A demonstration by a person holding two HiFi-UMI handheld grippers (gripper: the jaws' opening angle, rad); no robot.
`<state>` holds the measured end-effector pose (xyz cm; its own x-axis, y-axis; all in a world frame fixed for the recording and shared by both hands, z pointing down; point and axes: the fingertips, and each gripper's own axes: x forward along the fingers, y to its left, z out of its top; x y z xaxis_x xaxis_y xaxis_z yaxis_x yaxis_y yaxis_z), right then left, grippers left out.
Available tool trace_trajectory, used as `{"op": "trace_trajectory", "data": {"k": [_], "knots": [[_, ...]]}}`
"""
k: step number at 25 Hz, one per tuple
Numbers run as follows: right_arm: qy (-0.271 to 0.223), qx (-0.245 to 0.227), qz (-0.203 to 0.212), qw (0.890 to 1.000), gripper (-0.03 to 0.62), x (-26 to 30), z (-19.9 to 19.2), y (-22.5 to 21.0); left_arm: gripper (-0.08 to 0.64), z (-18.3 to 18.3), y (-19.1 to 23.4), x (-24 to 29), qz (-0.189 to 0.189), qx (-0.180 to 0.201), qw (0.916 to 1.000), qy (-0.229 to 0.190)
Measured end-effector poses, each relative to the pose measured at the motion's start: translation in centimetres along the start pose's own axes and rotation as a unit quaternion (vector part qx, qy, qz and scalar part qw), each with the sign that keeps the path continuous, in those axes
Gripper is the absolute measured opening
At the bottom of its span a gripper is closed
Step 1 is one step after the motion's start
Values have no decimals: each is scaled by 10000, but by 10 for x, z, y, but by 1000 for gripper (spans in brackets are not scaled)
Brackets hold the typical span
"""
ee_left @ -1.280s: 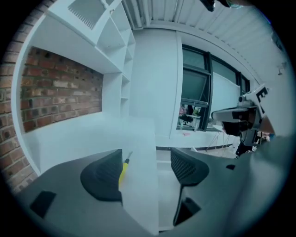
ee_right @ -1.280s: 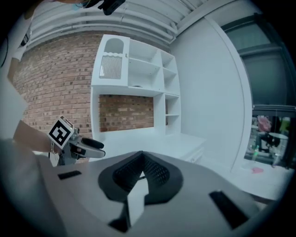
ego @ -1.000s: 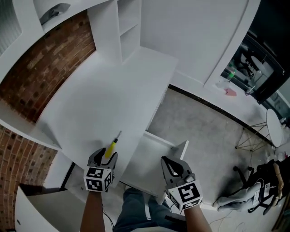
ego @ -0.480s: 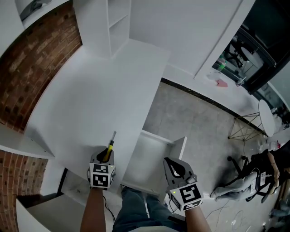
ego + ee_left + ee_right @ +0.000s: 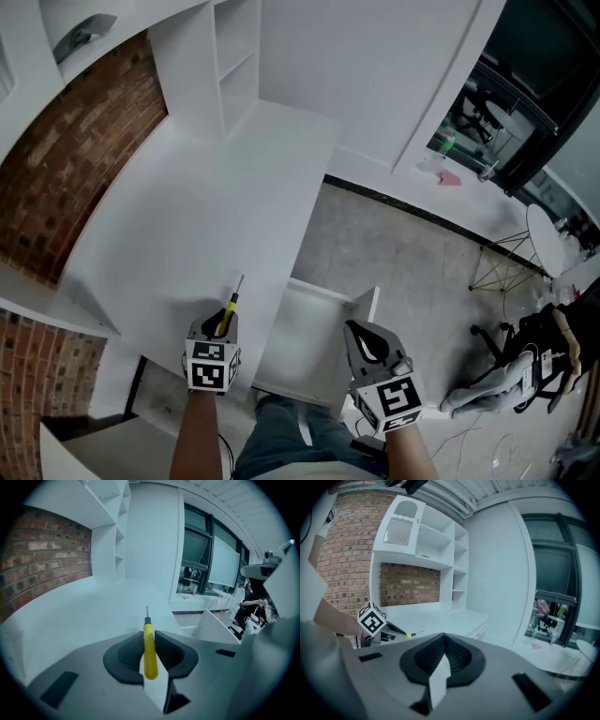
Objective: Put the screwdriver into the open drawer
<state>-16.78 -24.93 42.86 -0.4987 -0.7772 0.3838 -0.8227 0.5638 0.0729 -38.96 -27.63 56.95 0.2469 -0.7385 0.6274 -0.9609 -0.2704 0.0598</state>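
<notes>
Jaws of the left gripper (image 5: pixel 149 638) are closing on the yellow plastic handle of a slim screwdriver (image 5: pixel 149 654). The black pads sit against either side of the handle, and the thin metal shaft pokes out forward past the jaw tips. From the head view, the left gripper (image 5: pixel 223 324) and the screwdriver (image 5: pixel 228 310) are low over the near edge of the plain white table (image 5: pixel 197 216). I can't tell whether the tool rests on the surface or hangs just clear of it.

Just to the right of those jaws is the open white drawer (image 5: pixel 309 328), pulled out from the table's side, so the screwdriver is outside it. In the left gripper view the drawer's white panel (image 5: pixel 218 627) shows off to the right.

Over the drawer's right side is the right gripper (image 5: pixel 365 334). In its own view its jaws (image 5: pixel 442 639) are pressed together with nothing between them. To their left, that view shows the left gripper (image 5: pixel 386 632) with the yellow handle peeking out.

Ahead of both pairs of jaws, beyond the table, stands a white shelf unit (image 5: pixel 234 56) against a red brick wall (image 5: pixel 66 159). Grey floor (image 5: pixel 412 272) lies beyond the drawer.
</notes>
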Motion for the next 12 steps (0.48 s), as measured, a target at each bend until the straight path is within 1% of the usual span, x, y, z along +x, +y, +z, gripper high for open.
{"op": "trace_trajectory", "data": {"k": [6,12], "knots": [[-247,-19,-161,9996,12,-22,10,-21,80,37,-12,-20,82,66,9989,-466],[-376,100,-281,9988,12,-50,6,-49,80,54,-47,-27,72,75,9978,-659]]}}
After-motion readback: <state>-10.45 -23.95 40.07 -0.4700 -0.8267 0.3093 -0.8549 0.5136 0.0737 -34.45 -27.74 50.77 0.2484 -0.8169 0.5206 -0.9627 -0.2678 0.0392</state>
